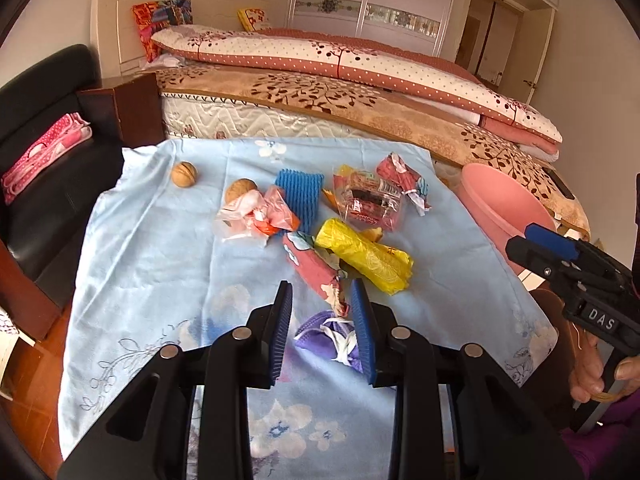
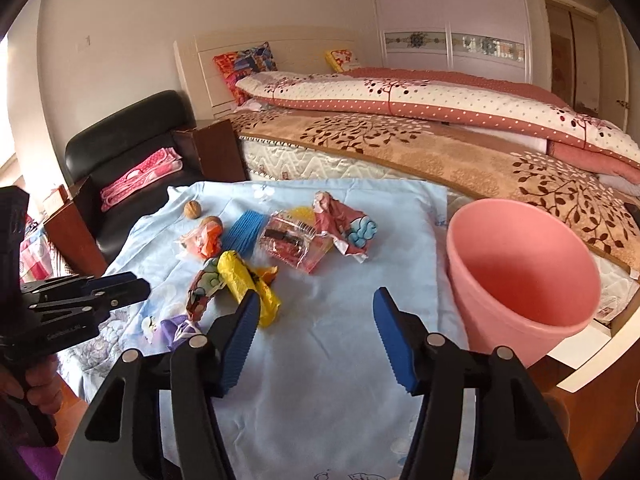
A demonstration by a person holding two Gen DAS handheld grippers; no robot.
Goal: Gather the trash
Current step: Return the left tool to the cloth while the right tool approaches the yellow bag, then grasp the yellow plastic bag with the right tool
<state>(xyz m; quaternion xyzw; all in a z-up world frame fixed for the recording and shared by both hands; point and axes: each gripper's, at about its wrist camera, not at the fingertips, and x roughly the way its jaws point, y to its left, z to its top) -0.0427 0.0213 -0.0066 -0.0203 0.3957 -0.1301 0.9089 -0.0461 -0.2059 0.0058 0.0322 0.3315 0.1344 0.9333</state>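
The purple wrapper (image 1: 326, 338) lies on the blue cloth (image 1: 160, 248) between the parted fingers of the left gripper (image 1: 324, 300), not yet clamped. The right gripper (image 2: 316, 312) hangs open and empty beside the pink bin (image 2: 520, 272). The red wrapper (image 1: 314, 266) touches the purple one, so closing here might snag both or pinch cloth.

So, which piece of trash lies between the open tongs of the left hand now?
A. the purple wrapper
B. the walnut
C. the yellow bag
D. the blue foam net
A: in the left wrist view the purple wrapper lies between the two fingers of the left tongs, which stand open around it, while the yellow bag lies farther ahead on the cloth.
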